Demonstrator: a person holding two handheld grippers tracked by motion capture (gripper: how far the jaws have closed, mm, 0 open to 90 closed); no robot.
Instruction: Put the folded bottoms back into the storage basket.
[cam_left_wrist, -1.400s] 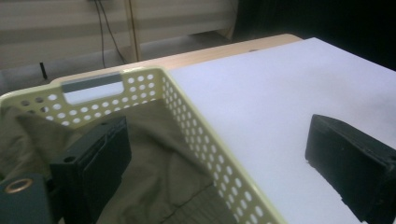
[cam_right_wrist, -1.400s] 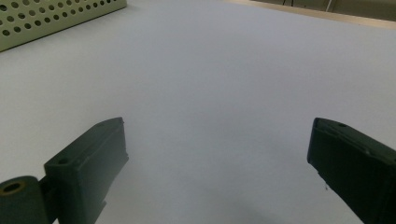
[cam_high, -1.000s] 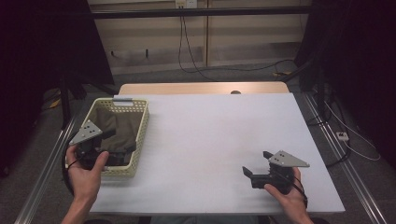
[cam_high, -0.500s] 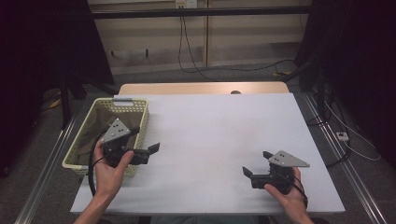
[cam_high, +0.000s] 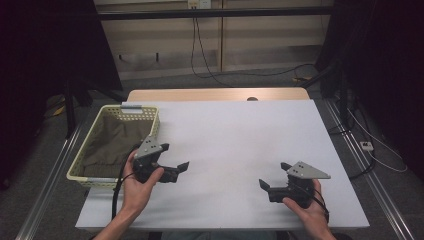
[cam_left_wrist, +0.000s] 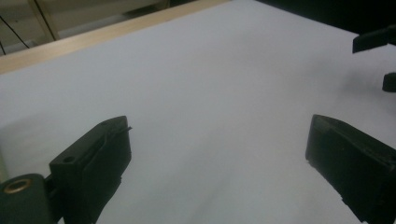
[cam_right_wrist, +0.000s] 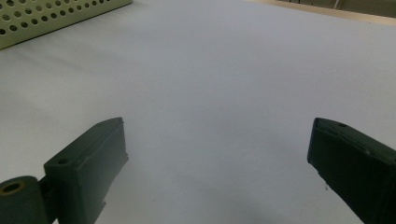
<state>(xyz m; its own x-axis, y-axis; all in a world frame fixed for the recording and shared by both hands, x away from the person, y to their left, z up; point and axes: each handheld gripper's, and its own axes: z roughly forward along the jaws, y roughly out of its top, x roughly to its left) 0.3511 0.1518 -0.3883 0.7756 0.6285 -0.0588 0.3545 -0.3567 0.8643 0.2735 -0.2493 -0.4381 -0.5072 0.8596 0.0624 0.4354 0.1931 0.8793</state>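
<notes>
Left hand-held gripper (cam_high: 180, 170) now off basket (cam_high: 85, 172)

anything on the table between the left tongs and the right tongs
Nothing: in the high view the white table is bare between the left tongs and the right tongs. The basket with the dark cloth sits left of both.

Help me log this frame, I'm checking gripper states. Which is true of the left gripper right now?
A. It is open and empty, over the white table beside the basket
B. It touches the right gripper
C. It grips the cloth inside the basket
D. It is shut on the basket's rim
A: the left gripper has its jaws spread with nothing between them, over the white table just right of the basket; the cloth lies in the basket.
</notes>
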